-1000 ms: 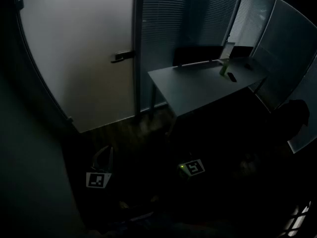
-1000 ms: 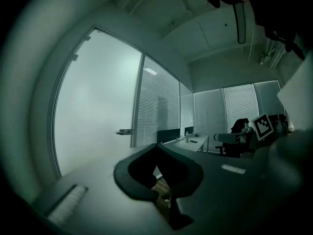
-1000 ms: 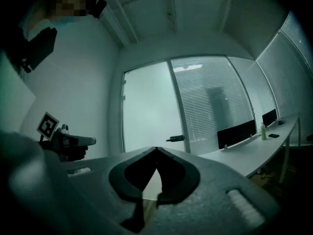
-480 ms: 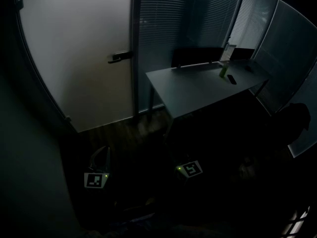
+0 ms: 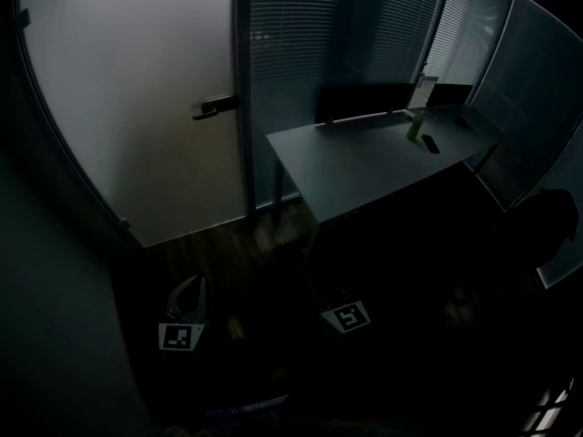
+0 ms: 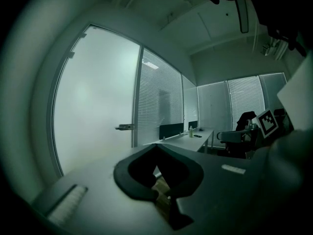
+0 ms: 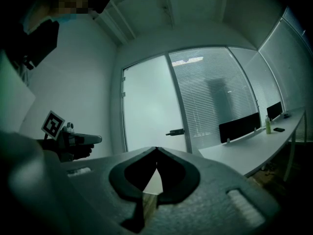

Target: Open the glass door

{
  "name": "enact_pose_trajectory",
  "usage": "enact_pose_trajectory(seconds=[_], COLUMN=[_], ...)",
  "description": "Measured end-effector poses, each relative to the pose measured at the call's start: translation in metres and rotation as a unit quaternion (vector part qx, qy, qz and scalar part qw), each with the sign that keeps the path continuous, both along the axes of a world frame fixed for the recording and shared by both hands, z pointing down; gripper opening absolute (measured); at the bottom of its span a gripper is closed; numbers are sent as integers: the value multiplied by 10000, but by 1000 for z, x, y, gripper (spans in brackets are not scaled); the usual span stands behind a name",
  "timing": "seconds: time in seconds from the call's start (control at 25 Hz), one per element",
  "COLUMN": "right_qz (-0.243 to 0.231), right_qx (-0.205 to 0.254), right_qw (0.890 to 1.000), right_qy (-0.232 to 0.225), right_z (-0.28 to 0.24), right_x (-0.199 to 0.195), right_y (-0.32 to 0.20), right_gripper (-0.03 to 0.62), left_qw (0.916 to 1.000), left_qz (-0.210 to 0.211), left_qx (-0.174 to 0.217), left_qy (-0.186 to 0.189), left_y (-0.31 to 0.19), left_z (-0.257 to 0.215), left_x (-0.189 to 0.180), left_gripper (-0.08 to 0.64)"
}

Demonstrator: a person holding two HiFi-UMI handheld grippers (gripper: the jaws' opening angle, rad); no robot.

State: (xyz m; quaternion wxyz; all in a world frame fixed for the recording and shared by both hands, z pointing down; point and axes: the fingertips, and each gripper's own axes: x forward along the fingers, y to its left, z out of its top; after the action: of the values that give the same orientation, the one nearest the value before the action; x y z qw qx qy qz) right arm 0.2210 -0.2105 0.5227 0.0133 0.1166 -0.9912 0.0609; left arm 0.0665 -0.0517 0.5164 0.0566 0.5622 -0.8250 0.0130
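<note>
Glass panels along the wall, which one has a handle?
The plain frosted panel at far left, carrying the lever handle; the others have slatted blinds.

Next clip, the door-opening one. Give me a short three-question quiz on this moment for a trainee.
1. True or false: the glass door is closed and nothing touches its handle.
2. The green bottle stands on: A) a shelf, B) the desk, C) a windowsill.
3. Fill in: the jaws of the left gripper and the right gripper are both ____.
Key: 1 true; 2 B; 3 shut, with nothing between them.
</note>
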Motion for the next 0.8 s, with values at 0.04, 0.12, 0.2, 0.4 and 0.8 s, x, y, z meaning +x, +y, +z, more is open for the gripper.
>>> enact_pose_trajectory(seconds=[0.04,0.12,0.2,0.4,0.8], right_qz=[-7,-1,31,25,-94], right_qx=[6,13,17,-2,14], right_qw=[10000,10000,10000,10000,10000], right_qy=[15,54,72,67,2], right_z=[1,2,3,0,-10], right_x=[-5,-16,-28,-71,-178], right_y=[-4,-14,-28,-65,-117], right_gripper=[-3,-3,-3,-3,-3], left_qw=[10000,10000,10000,9999,9996], left_qz=[9,30,42,93,68], left_qx=[-24,-36,-31,-108,-143], left_qy=[25,45,3,-71,-227], left_y=[-6,-19,-34,-74,-119], left_z=[1,2,2,2,-11], left_x=[-6,-19,-33,-74,-174], left_gripper=[3,3,3,3,3])
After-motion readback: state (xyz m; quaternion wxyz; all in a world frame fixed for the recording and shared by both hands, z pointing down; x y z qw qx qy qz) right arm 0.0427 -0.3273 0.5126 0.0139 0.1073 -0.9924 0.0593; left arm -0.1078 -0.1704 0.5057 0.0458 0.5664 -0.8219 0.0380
